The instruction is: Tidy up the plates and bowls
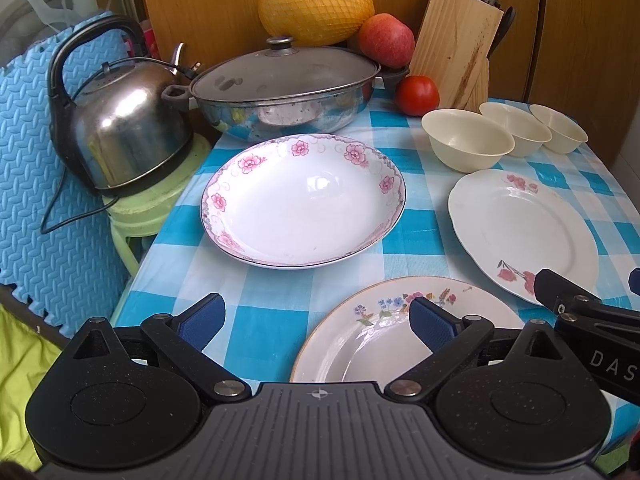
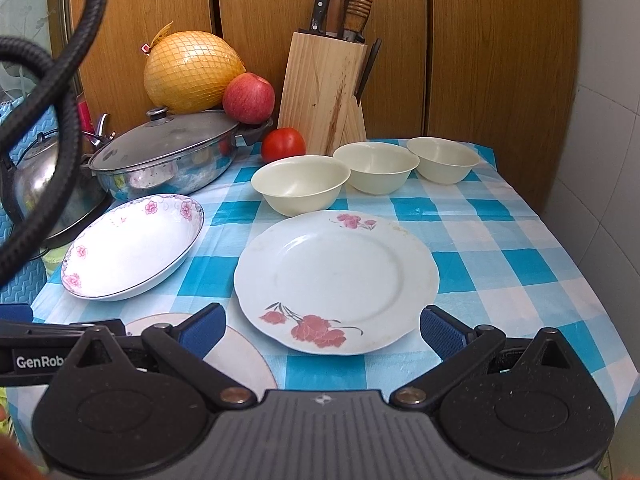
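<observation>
The fingers (image 1: 208,316) of the left gripper (image 1: 318,316) are spread wide and hold nothing, above the near edge of the checked cloth (image 1: 420,236), with one fingertip over the gold-rimmed plate (image 1: 360,344); the right gripper (image 2: 322,326) is also spread and empty, just in front of the rose plate (image 2: 336,276). Taking the rose plate as landmark, the deep plate (image 2: 132,248) lies to its left, the gold-rimmed plate lies near its front left, and three cream bowls (image 2: 300,184) stand in a row just behind it. Behind the bowls are the knife block (image 2: 320,92) and a tomato (image 2: 283,144), and behind the deep plate stands a lidded pan (image 2: 168,152).
</observation>
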`<state>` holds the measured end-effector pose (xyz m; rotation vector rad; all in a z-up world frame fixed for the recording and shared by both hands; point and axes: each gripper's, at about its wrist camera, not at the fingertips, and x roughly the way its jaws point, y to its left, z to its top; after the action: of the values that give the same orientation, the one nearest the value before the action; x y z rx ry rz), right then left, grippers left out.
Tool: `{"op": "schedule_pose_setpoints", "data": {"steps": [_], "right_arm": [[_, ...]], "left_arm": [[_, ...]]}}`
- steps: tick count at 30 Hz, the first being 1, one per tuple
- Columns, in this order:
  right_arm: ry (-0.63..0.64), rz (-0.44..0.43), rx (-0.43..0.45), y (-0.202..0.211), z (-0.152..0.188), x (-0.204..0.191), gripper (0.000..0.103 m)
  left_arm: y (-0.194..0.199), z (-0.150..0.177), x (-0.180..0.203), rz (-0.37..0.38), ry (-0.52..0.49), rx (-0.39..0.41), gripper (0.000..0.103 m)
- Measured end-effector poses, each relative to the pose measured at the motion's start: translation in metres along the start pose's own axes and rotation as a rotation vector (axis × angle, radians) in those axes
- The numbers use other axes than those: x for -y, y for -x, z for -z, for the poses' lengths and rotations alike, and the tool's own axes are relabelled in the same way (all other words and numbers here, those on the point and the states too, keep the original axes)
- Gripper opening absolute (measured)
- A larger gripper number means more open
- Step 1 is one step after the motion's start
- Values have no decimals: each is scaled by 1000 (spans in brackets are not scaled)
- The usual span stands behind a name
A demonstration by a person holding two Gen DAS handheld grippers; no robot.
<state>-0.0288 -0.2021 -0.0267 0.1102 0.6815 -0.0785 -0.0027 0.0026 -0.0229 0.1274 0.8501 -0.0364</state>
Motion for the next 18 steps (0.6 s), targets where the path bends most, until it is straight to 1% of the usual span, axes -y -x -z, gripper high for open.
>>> {"op": "schedule_pose_setpoints", "data": {"steps": [18], "right_arm": [[1, -1, -11, 1, 4, -2, 102]], "left_arm": [[3, 6, -1, 2, -2, -13, 98]]}}
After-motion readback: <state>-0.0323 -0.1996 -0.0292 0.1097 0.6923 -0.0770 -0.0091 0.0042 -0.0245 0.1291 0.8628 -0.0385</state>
